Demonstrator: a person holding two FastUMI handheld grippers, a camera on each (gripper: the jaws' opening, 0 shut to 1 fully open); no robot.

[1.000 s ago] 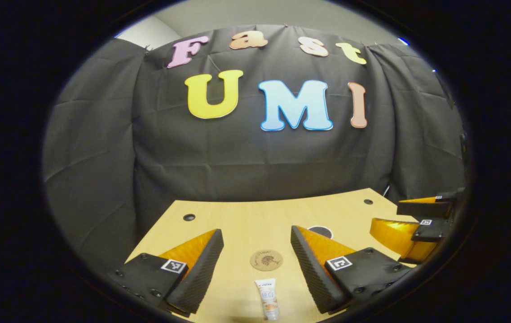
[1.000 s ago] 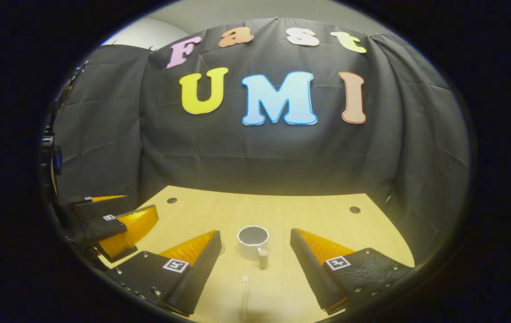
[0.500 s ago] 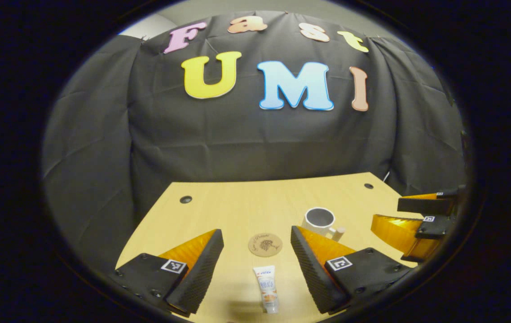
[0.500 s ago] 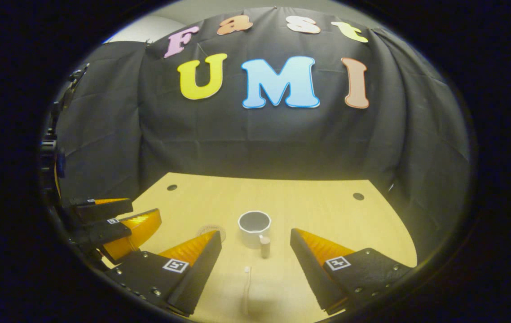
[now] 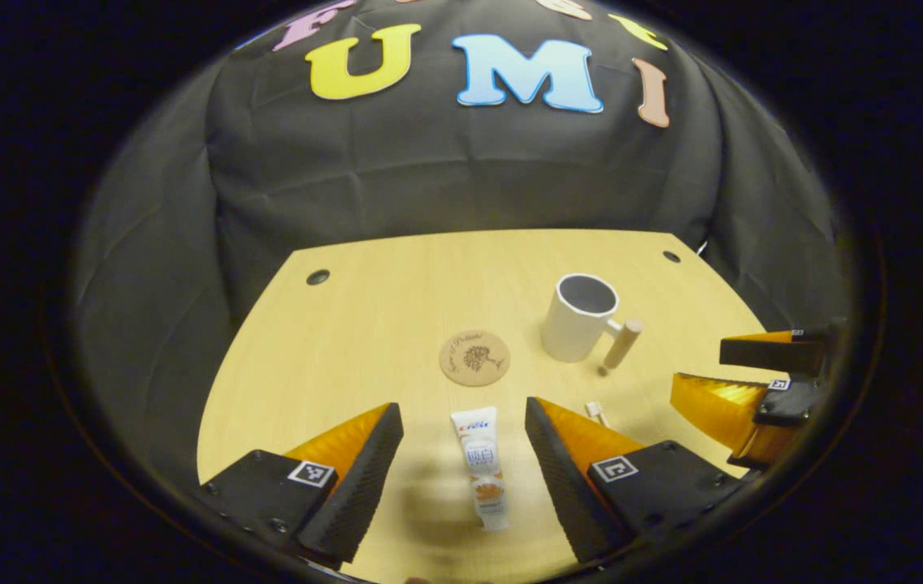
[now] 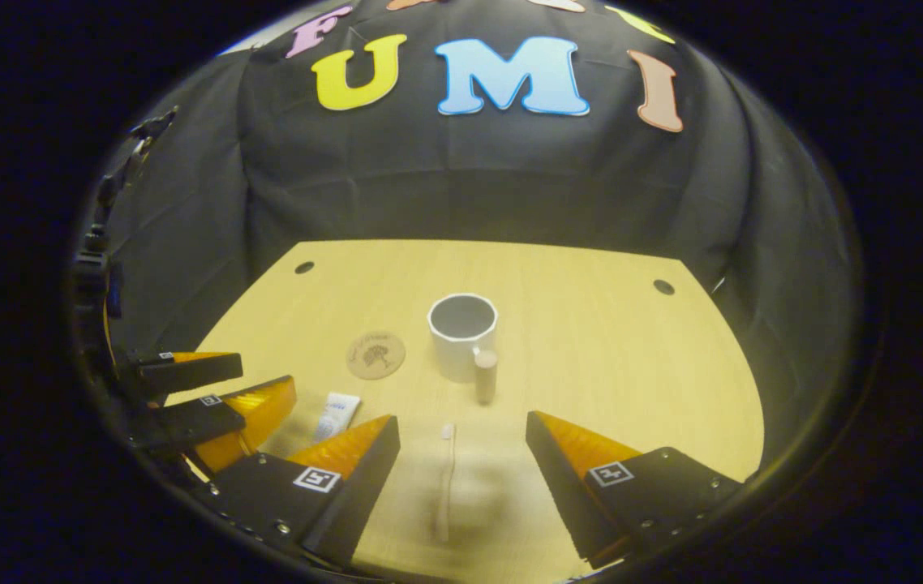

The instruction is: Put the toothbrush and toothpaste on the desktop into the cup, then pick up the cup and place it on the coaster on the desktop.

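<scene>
In the left gripper view the left tongs (image 5: 461,454) hung wide apart and gripped nothing; the toothpaste (image 5: 481,466) lay flat on the worktop (image 5: 364,324) between the fingers, touching neither. The coaster (image 5: 474,358) sat just beyond it, the cup (image 5: 577,317) upright further right, handle toward the right tongs (image 5: 741,377) at the edge. Bare wood spread to the left. Only the toothbrush (image 5: 596,414) head peeked past a finger.

In the right gripper view the right tongs (image 6: 461,458) were spread wide, holding nothing, the toothbrush (image 6: 445,478) lying between them, its near end blurred. The cup (image 6: 462,335) stood ahead, coaster (image 6: 375,355) beside it, toothpaste (image 6: 336,415) near the left tongs (image 6: 210,393).
</scene>
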